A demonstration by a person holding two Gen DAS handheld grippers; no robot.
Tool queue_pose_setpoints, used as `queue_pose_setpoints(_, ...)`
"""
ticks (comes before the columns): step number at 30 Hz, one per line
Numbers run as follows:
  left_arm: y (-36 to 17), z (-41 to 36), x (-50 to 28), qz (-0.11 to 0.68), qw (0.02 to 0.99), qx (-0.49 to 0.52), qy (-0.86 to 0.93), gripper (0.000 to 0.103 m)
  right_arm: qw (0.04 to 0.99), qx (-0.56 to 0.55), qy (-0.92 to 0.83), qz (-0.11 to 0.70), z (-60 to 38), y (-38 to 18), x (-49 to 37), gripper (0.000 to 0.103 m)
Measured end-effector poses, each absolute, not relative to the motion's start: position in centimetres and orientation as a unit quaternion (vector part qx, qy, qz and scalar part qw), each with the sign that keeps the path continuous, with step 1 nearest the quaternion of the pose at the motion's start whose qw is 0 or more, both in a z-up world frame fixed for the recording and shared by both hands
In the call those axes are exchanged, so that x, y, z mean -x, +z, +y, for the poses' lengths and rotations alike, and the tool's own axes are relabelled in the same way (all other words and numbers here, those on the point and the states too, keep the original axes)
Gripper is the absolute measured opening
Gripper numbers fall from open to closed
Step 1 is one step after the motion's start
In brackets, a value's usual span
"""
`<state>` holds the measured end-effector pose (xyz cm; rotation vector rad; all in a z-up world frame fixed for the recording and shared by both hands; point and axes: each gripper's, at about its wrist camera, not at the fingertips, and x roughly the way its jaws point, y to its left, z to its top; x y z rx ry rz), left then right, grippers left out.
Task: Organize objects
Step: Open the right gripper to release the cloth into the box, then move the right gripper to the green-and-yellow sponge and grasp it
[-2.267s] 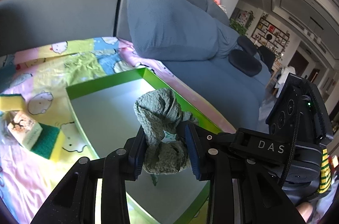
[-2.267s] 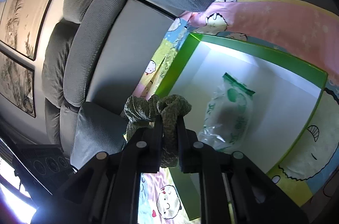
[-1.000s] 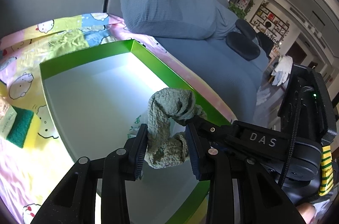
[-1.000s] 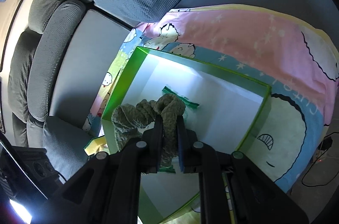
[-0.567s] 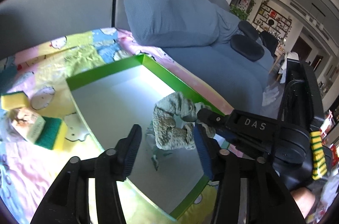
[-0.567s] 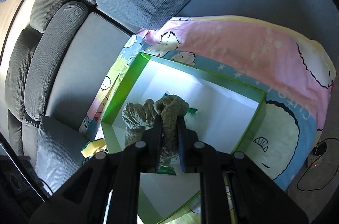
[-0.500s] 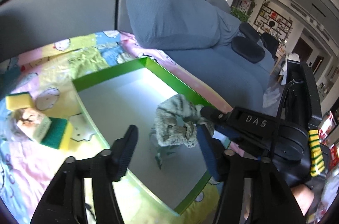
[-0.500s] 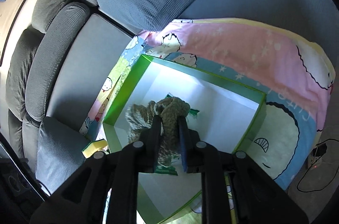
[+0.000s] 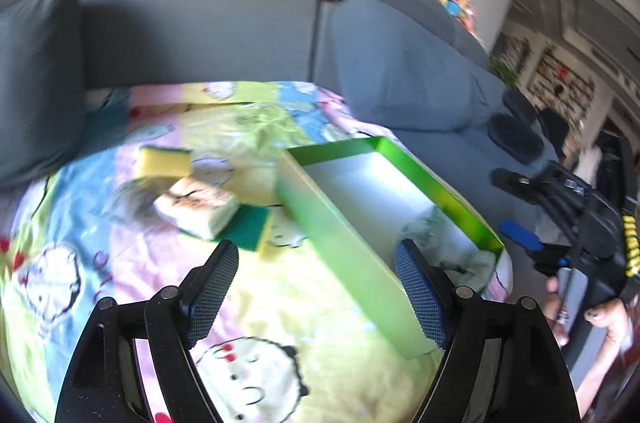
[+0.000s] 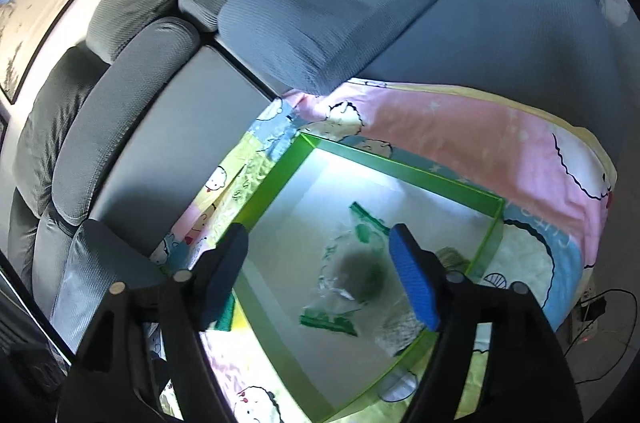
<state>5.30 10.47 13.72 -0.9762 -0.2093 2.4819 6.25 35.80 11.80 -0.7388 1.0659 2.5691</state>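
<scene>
A green open box [image 9: 352,251] [image 10: 276,191] sits on a cartoon-print blanket on the sofa. Inside it lie a clear plastic bag with green print [image 10: 352,275] and a grey-green cloth [image 10: 452,257], which also shows in the left wrist view [image 9: 472,263]. My left gripper [image 9: 316,287] is open and empty above the blanket, left of the box. My right gripper [image 10: 320,271] is open and empty above the box, and it also shows in the left wrist view [image 9: 516,207]. Left of the box lie a yellow sponge [image 9: 164,161], a wrapped packet [image 9: 196,207] and a green-and-yellow sponge [image 9: 256,227].
The grey sofa back [image 9: 200,31] and a blue-grey cushion [image 10: 332,15] rise behind the blanket. A second cushion [image 9: 36,83] stands at the left. The blanket's edge drops off at the right [image 10: 600,183], with cables on the floor below.
Both grippers have opened and let go of the grey-green cloth, which now lies in the box. The left gripper has pulled back and swung left toward the sponges.
</scene>
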Motion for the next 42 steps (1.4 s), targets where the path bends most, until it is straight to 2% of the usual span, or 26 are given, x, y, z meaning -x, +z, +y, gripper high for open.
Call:
queue_pose_setpoints(7, 11.9, 6.0, -4.8, -0.143, 0.162, 0.369, 0.904, 0.081, 0.103, 0.243, 0.902, 0.342, 32.3, 13.2, -5.3, 0.081)
queue_pose_setpoints(10, 11.5, 4.9, -4.7, -0.149, 0.146, 0.375, 0.903, 0.081, 0.081, 0.250, 0.911, 0.317, 30.3, 13.5, -4.3, 0.089)
queue_pose_setpoints(23, 10.8, 1.7, -4.3, -0.166, 0.091, 0.388, 0.902, 0.081, 0.042, 0.298, 0.922, 0.243, 24.2, 12.3, -1.3, 0.090)
queue_pose_setpoints(42, 9.3, -0.9, -3.8, -0.172, 0.024, 0.415, 0.893, 0.081, 0.024, 0.355, 0.909, 0.218, 21.3, 9.2, 0.8, 0.091)
